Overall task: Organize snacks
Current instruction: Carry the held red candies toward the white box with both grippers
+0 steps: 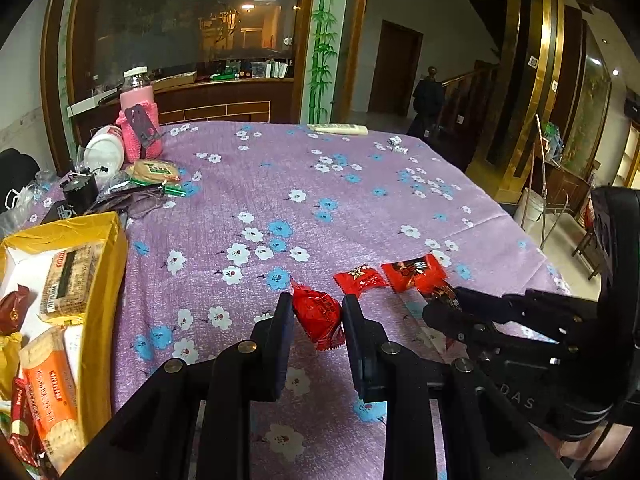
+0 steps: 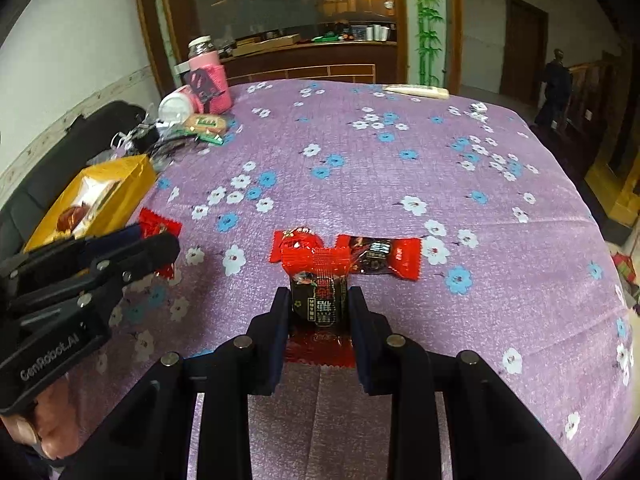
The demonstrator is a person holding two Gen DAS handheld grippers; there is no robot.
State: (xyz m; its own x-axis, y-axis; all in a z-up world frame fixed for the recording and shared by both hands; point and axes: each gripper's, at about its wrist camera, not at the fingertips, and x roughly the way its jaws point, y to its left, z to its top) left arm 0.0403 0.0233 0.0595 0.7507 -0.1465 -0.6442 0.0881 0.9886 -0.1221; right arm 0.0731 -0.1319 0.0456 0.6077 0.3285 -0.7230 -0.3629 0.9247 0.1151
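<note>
My left gripper [image 1: 316,300] is shut on a bright red wrapped candy [image 1: 318,316], held just above the purple flowered tablecloth [image 1: 248,200]. My right gripper [image 2: 319,292] is shut on a red-and-black wrapped candy [image 2: 320,296]; the left wrist view shows it at the right [image 1: 440,304]. Two more red packets [image 1: 360,278] [image 1: 414,272] lie flat on the cloth just beyond both grippers, also in the right wrist view [image 2: 296,244] [image 2: 380,258]. A yellow box [image 1: 104,280] holding cracker packs and candies stands at the left. The left gripper [image 2: 160,248] appears beside that box [image 2: 100,196].
At the far left corner stand a pink-sleeved bottle [image 1: 138,120], a white tub [image 1: 104,152], a round cracker pack [image 1: 156,172] and dark clutter. A pale tube [image 1: 338,129] lies at the far edge. The cloth drops off on the right. A person [image 1: 428,96] stands in the background hallway.
</note>
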